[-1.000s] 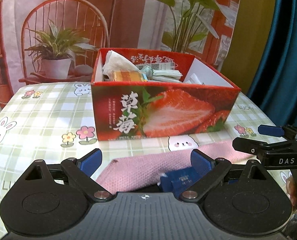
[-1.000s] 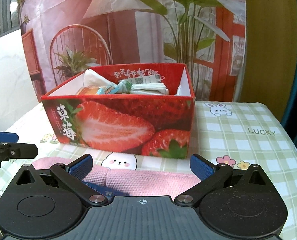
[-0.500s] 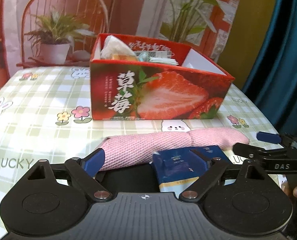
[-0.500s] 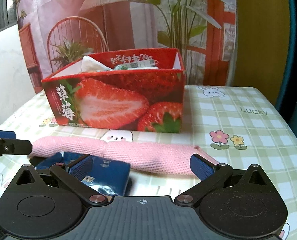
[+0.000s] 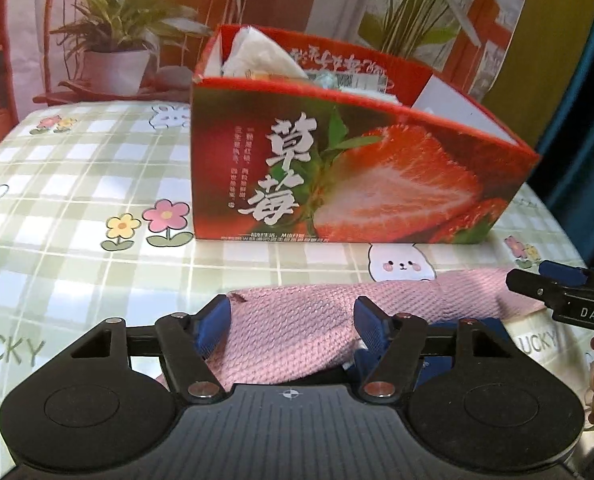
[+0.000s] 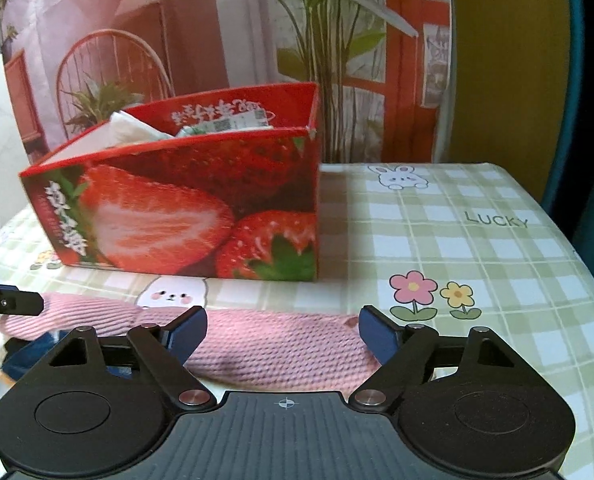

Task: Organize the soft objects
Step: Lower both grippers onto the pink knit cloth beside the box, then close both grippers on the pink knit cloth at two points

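Left wrist view: left gripper (image 5: 293, 322) and right gripper (image 6: 283, 330), jaws just closing yet unclamped, straddle opposite ends of the pink knitted cloth roll (image 5: 297, 328) for a two-handed lift.

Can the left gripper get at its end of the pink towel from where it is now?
Probably yes. The left gripper straddles the pink towel end, its jaws just closing around it, with nothing between. The blue packet sits right of its fingers; the strawberry box stands well behind.

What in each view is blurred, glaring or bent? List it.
Left wrist: strawberry box print fairly sharp, table edge bowed by the fisheye, glare near the pink cloth. Right wrist: the box lettering smeared, glossy tablecloth curved.
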Motion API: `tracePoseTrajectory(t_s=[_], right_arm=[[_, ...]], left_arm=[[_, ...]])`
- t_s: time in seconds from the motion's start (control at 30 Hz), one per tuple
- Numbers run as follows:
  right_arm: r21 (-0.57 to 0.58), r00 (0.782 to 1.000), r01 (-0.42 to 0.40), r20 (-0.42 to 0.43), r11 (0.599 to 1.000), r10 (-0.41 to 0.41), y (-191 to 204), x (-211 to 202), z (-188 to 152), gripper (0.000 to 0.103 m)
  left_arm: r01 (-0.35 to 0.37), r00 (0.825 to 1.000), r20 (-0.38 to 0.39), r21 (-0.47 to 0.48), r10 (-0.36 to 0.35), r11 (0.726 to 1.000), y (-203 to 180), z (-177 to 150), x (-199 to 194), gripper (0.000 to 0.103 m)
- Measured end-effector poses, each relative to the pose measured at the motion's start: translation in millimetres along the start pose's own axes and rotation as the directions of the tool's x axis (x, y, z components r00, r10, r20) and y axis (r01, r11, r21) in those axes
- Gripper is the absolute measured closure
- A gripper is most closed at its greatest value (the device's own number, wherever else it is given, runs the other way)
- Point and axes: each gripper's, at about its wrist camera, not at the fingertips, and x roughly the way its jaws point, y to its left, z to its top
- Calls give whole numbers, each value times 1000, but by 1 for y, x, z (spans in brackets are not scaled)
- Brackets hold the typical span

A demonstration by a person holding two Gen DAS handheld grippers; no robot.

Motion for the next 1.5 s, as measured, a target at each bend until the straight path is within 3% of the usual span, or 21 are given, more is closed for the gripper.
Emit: tracePoseTrajectory(t_s=[0.47, 0.8, 1.5], right_arm=[[8, 996, -20, -84, 1000, 21, -5, 37, -6, 38], [-29, 995, -64, -82, 997, 62, 5, 48, 2, 62], [-56, 997, -81, -5, 995, 81, 4, 46, -12, 62]], left_arm=[[23, 999, -29, 14, -23, 1000, -1, 1, 32, 33], [30, 1000, -4, 8, -30, 1000, -1, 8, 43, 33], [33, 999, 42, 42, -34, 999, -2, -1, 40, 33]])
